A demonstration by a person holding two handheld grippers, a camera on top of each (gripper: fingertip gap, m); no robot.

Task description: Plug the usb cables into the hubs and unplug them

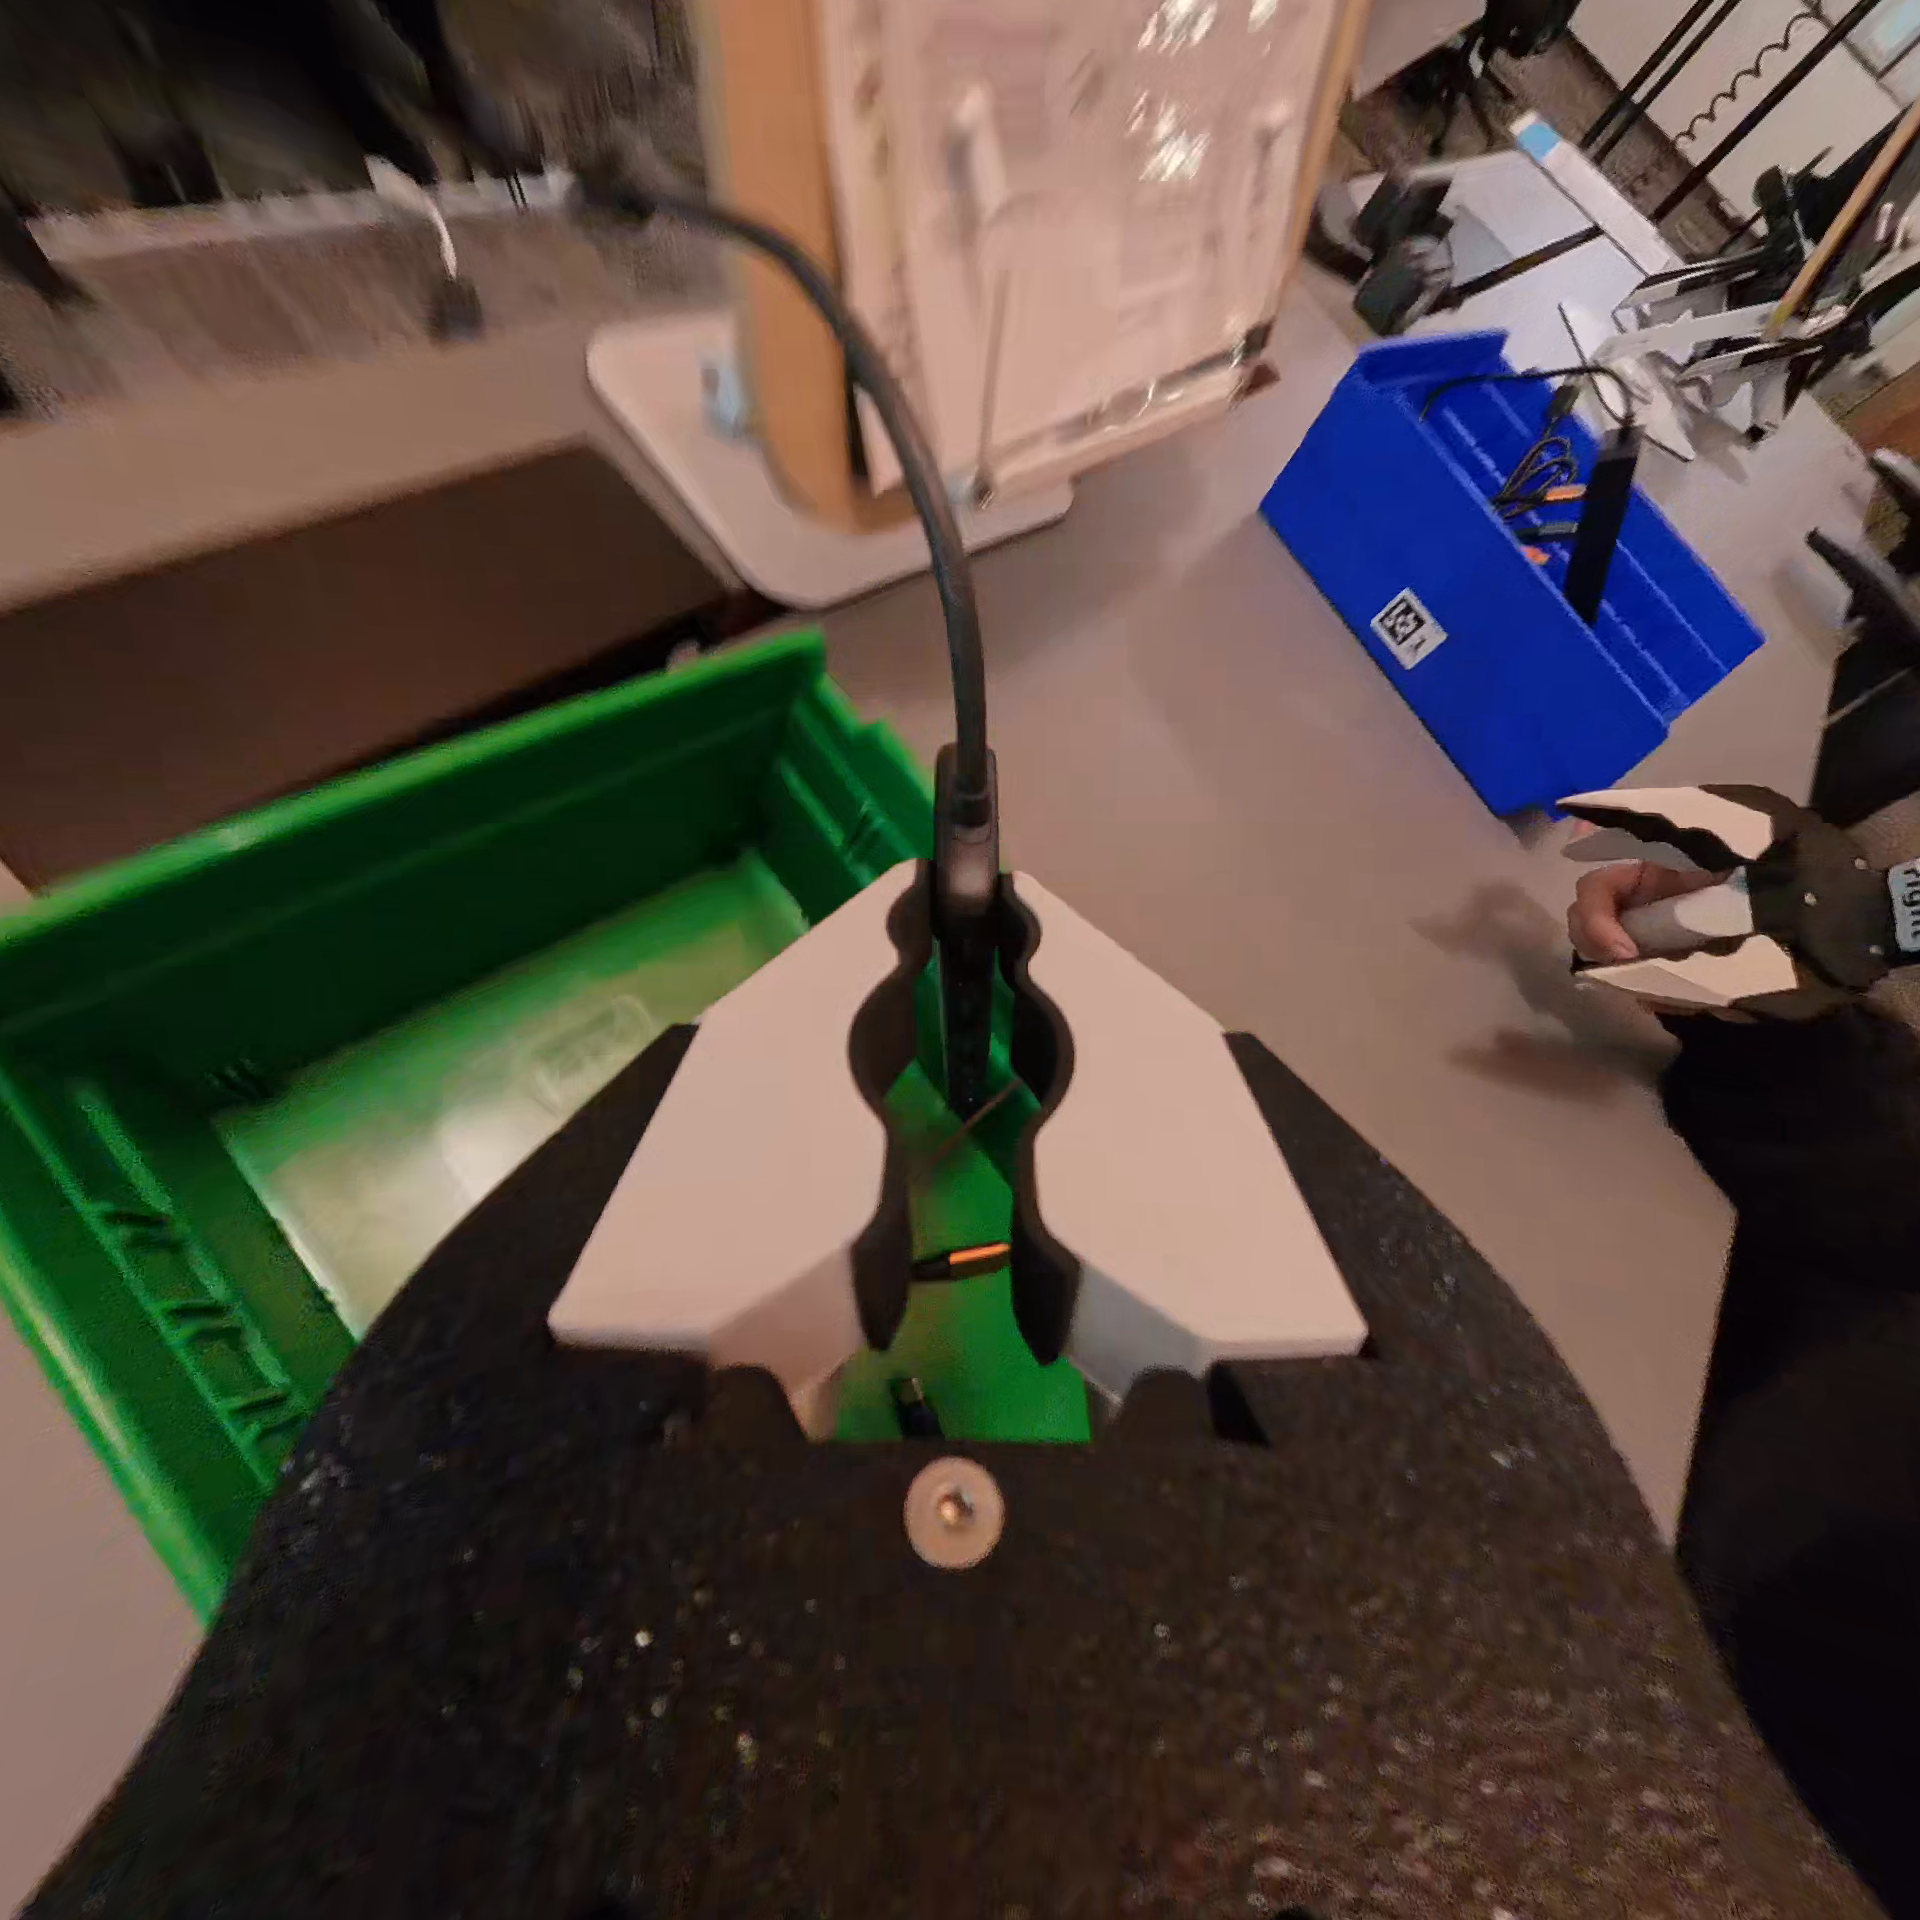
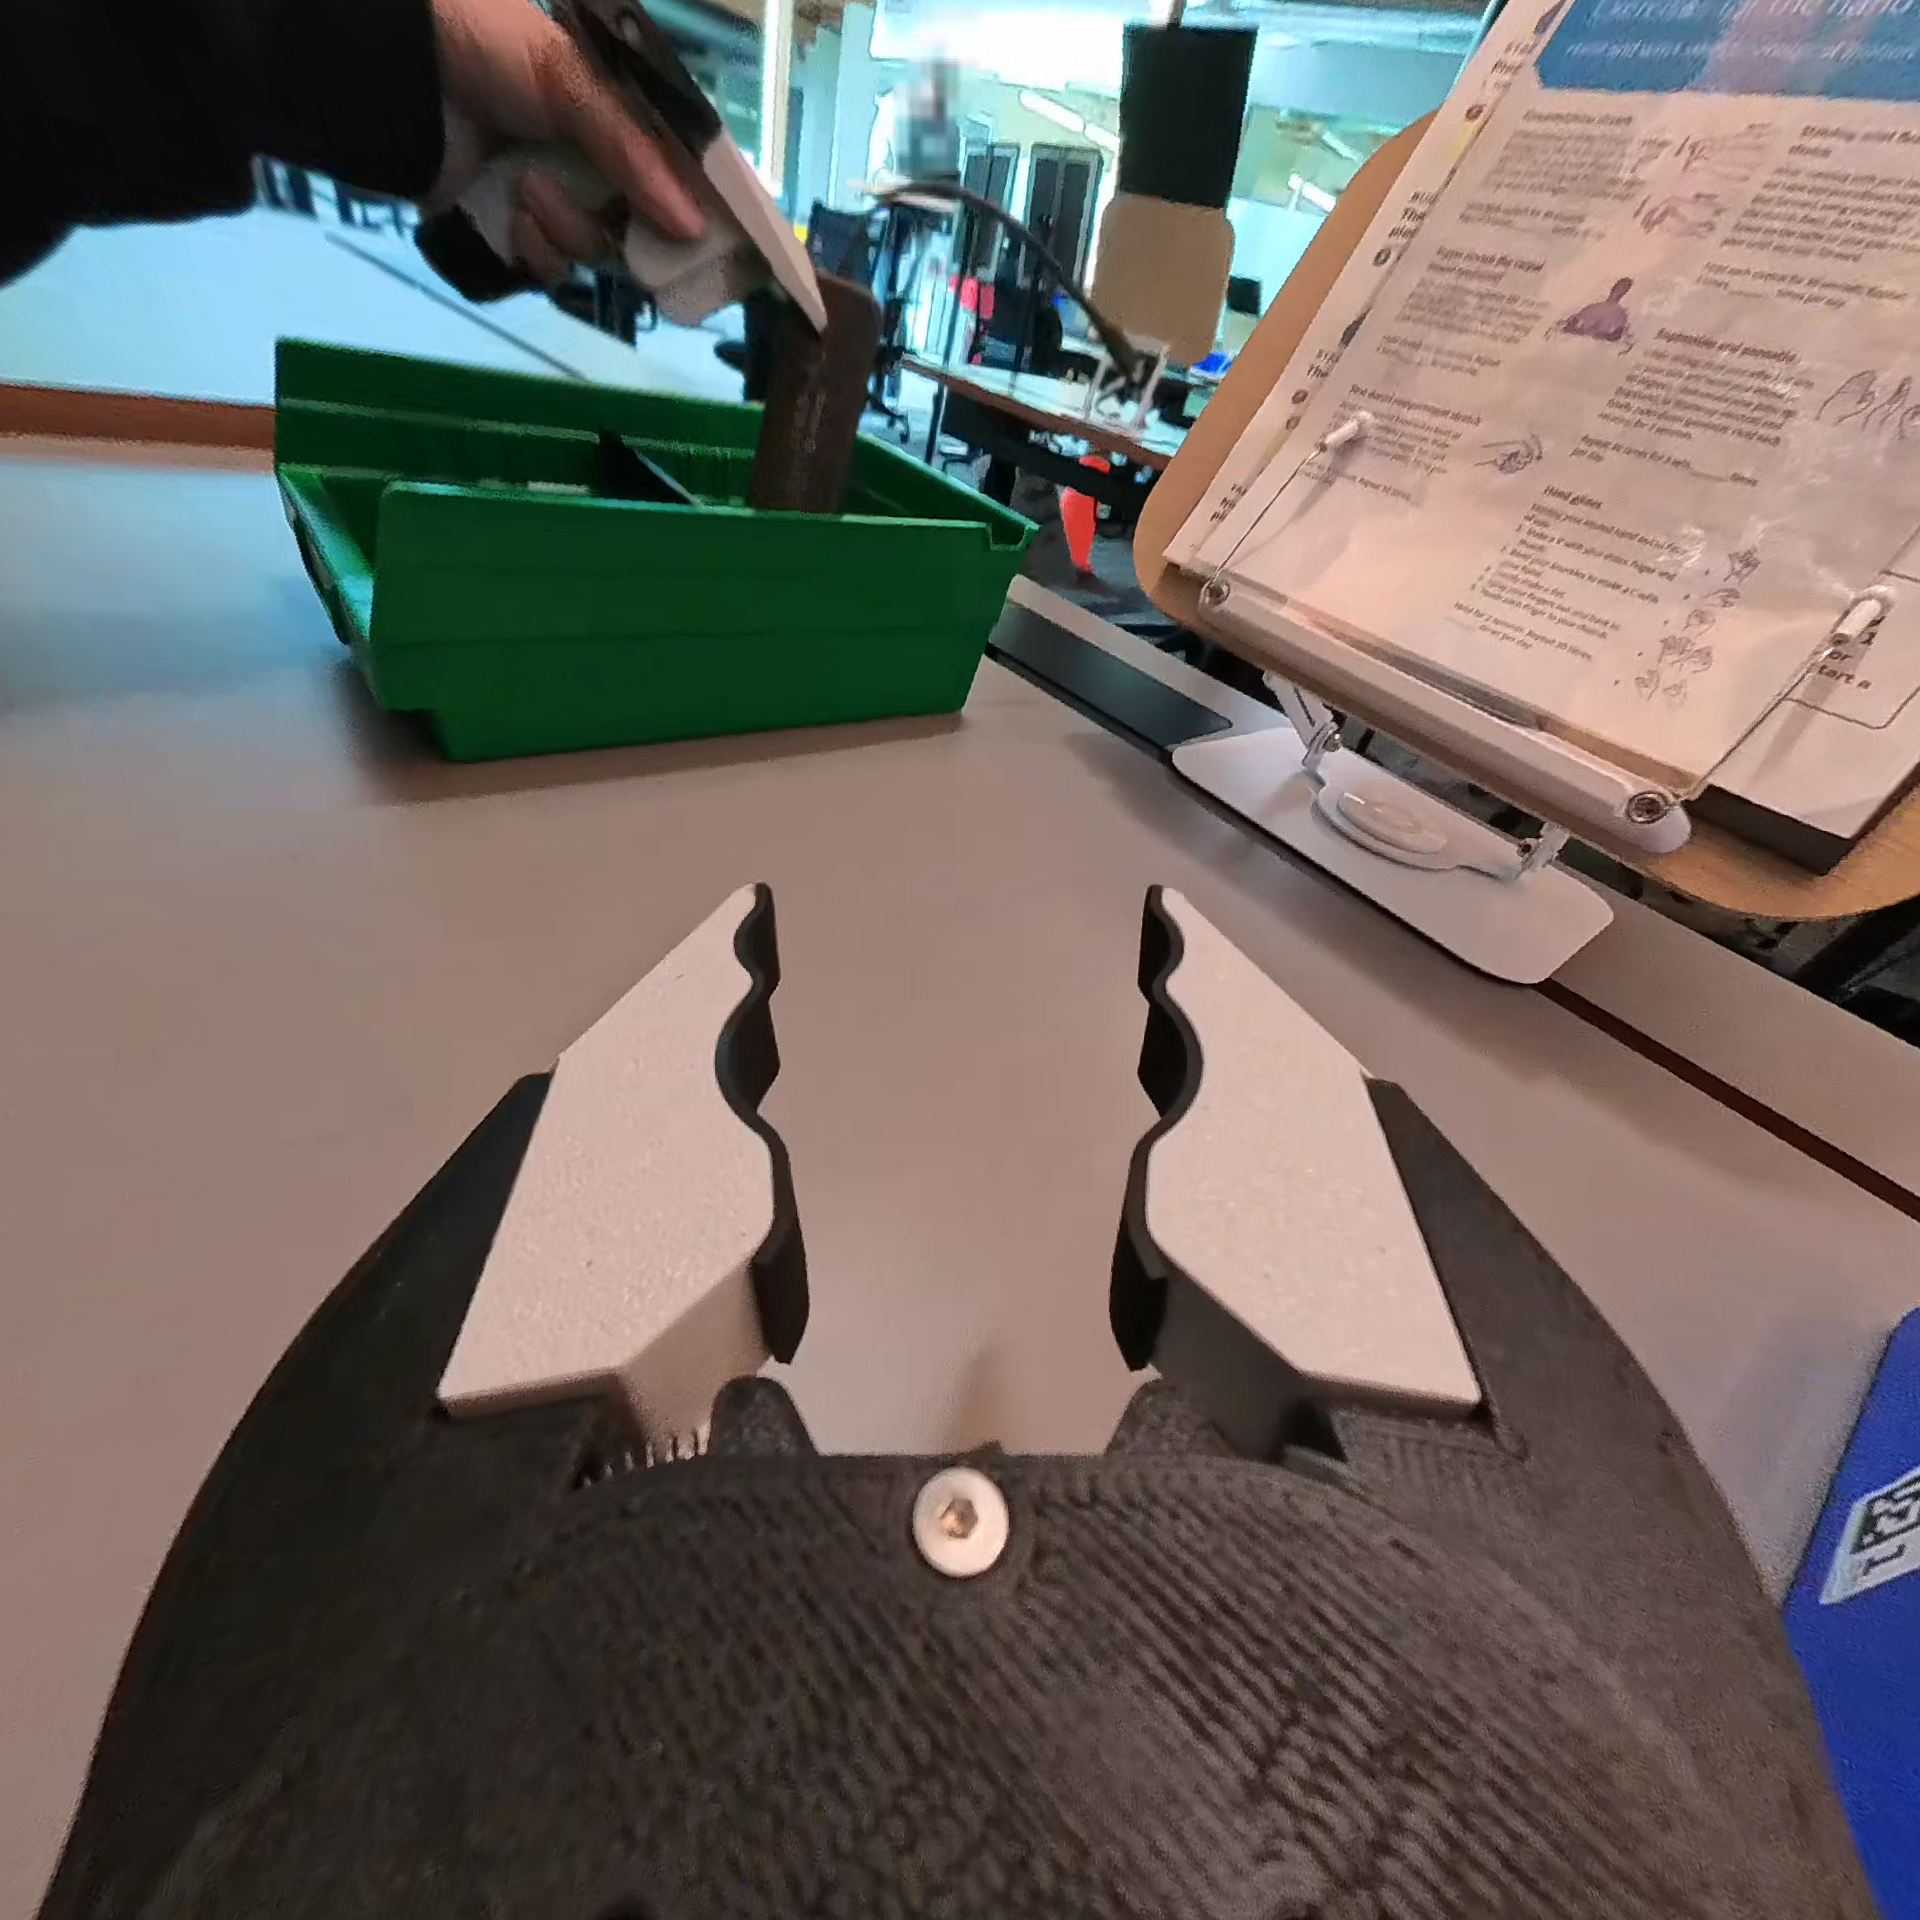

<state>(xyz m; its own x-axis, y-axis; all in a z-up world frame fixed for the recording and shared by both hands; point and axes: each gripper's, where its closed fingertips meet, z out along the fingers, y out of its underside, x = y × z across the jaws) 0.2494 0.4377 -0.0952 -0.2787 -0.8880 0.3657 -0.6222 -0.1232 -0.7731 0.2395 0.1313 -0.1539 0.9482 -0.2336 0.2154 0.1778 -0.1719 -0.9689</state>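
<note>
I see the black hub [image 1: 961, 935] standing upright over the green bin [image 1: 436, 935], its cable [image 1: 914, 468] arching away, pinched between my left gripper's [image 1: 961, 904] jaws. My right gripper [image 2: 956, 914] hovers above the grey table [image 2: 312, 935] with jaws spread and empty, beside the blue bin [image 1: 1475, 623].

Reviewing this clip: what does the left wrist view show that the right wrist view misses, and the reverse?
Only the left wrist view: the inside of the blue plastic bin, holding a dark slim hub and coiled cables.

Only the right wrist view: the printed page on the wooden stand, and the open right gripper close up.

Both: the green plastic bin, and the left gripper shut on a black hub with its cable.
</note>
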